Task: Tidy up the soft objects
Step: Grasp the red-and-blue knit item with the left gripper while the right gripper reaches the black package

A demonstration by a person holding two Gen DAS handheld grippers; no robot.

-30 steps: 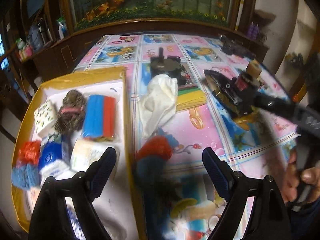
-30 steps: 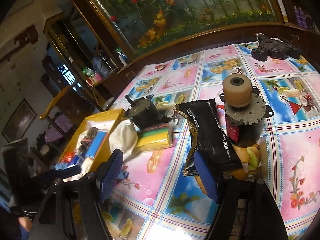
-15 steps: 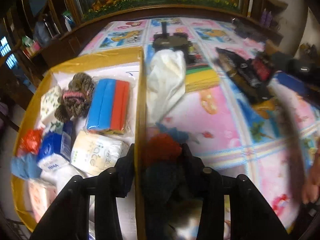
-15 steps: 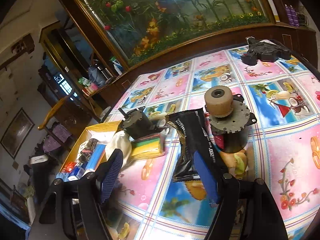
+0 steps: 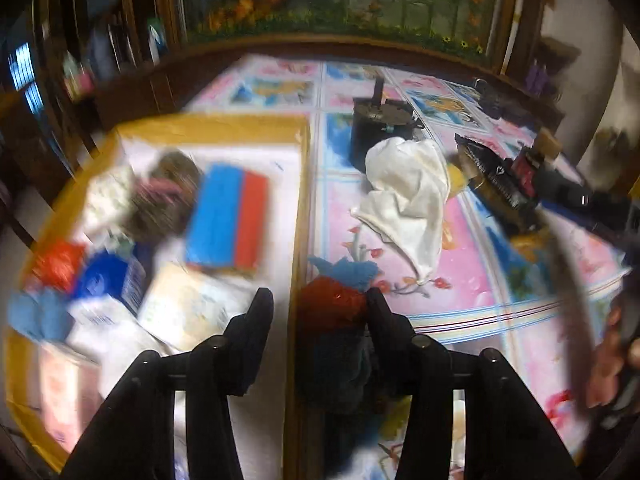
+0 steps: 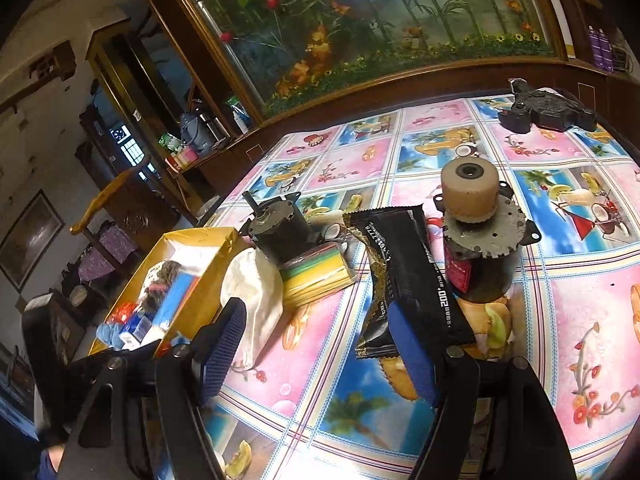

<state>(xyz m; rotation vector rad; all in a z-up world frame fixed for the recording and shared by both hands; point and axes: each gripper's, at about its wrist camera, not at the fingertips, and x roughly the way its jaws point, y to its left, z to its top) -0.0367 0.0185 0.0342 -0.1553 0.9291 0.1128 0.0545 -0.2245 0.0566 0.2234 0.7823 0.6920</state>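
A red-and-blue fuzzy soft thing (image 5: 336, 300) lies just outside the yellow box (image 5: 224, 124), against its right wall. My left gripper (image 5: 318, 308) straddles that wall, its jaws opening. The right finger touches the soft thing, while the left finger hangs apart inside the box. The box holds a blue-and-red sponge pack (image 5: 228, 216), tissue packs and other soft items. A white cloth (image 5: 408, 196) lies crumpled on the table beyond. My right gripper (image 6: 316, 320) hovers open over the tablecloth, gripping nothing. A black packet (image 6: 404, 264) lies just behind its right finger.
Two heavy motors (image 6: 480, 248) (image 6: 276, 228) stand on the table, with a yellow-green sponge pack (image 6: 316, 276) between them. A black device (image 6: 544, 108) sits at the far right corner. A wooden cabinet and a chair stand left of the table.
My left gripper closed on the red-and-blue thing and the box wall, then its jaws spread apart again. Its view drew back a little. The right gripper hardly moved.
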